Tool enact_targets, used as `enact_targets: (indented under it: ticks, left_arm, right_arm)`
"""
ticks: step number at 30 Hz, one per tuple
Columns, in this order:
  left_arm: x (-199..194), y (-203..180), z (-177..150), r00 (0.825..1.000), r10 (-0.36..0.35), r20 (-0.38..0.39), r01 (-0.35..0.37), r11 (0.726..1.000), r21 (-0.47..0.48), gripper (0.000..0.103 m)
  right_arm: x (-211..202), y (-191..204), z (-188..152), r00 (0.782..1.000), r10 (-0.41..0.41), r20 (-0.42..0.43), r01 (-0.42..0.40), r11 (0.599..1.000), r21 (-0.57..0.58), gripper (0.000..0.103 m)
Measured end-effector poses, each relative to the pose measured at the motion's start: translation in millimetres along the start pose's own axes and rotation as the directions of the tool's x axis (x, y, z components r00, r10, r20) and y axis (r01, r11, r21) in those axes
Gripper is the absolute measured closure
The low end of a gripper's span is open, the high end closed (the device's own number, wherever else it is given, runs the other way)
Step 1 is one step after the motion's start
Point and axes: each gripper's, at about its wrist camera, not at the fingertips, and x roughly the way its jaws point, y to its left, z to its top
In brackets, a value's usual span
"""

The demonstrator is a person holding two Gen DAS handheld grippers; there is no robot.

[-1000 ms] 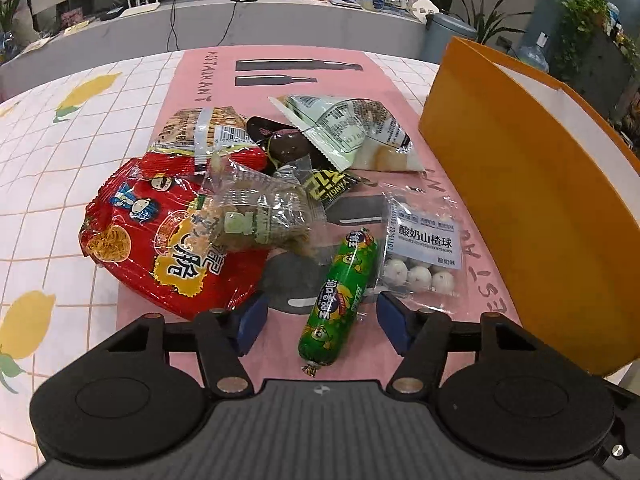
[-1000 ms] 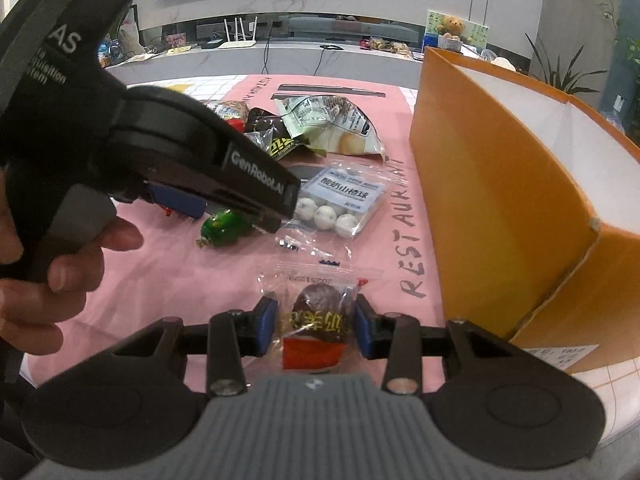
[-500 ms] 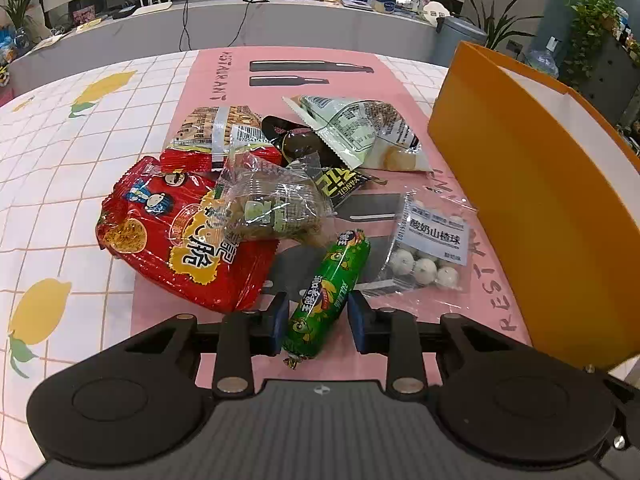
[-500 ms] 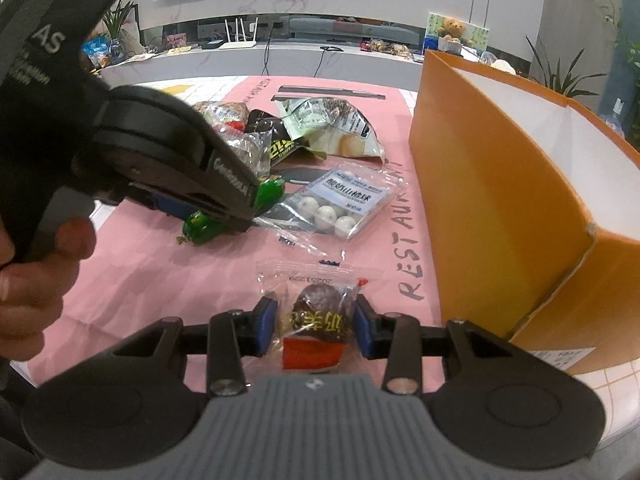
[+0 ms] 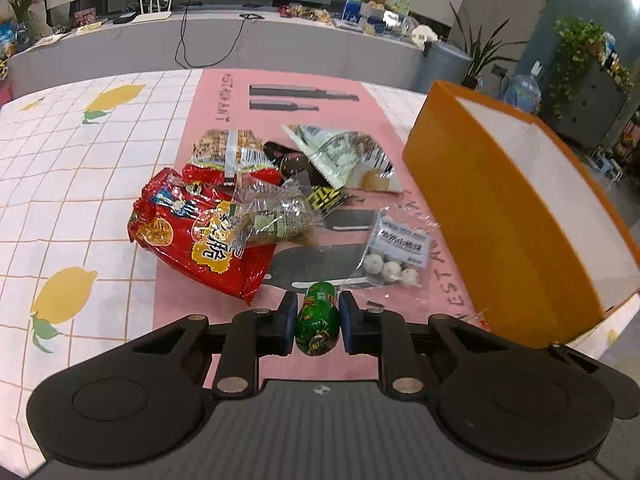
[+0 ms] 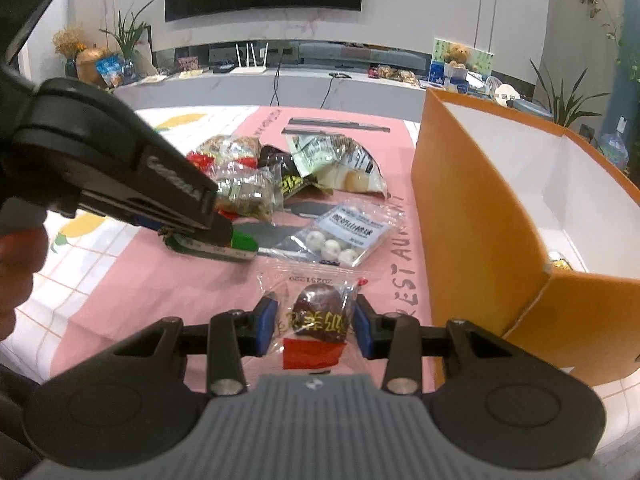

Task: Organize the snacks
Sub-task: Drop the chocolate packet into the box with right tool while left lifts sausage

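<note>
My left gripper [image 5: 318, 322] is shut on a green sausage stick [image 5: 318, 320] and holds it above the pink mat [image 5: 208, 296]. It also shows in the right wrist view [image 6: 224, 246], lifted off the mat. My right gripper [image 6: 314, 322] is shut on a clear packet with a dark date candy [image 6: 318, 312], held above the mat's near end. A snack pile lies beyond: a red chip bag [image 5: 200, 240], a clear green-candy bag [image 5: 276, 216], a packet of white balls [image 5: 396, 252] and a white-green pouch [image 5: 344, 156].
An open orange box [image 5: 500, 208] with a white inside stands at the right of the mat; a small gold item [image 6: 560, 264] lies in it. A lemon-print tablecloth [image 5: 72, 184] covers the table on the left. A grey counter [image 5: 200, 48] runs behind.
My left gripper has closed on the green sausage stick and lifted it back off the mat. My right gripper still holds the date candy packet in place.
</note>
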Motion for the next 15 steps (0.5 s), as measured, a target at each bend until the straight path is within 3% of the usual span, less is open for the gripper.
enact_targets:
  ticks: [7, 15]
  left_arm:
    - [-27, -2, 9, 0.995, -0.063, 0.074, 0.065, 0.997, -0.030, 0.079]
    - [-47, -8, 23, 0.982, -0.131, 0.138, 0.138, 0.989, -0.045, 0.079]
  right_arm:
    - [-28, -8, 10, 0.994, 0.067, 0.081, -0.068, 0.997, 0.019, 0.064]
    - [-76, -36, 37, 0.967, 0.108, 0.229, -0.129, 0.988, 0.080, 0.064]
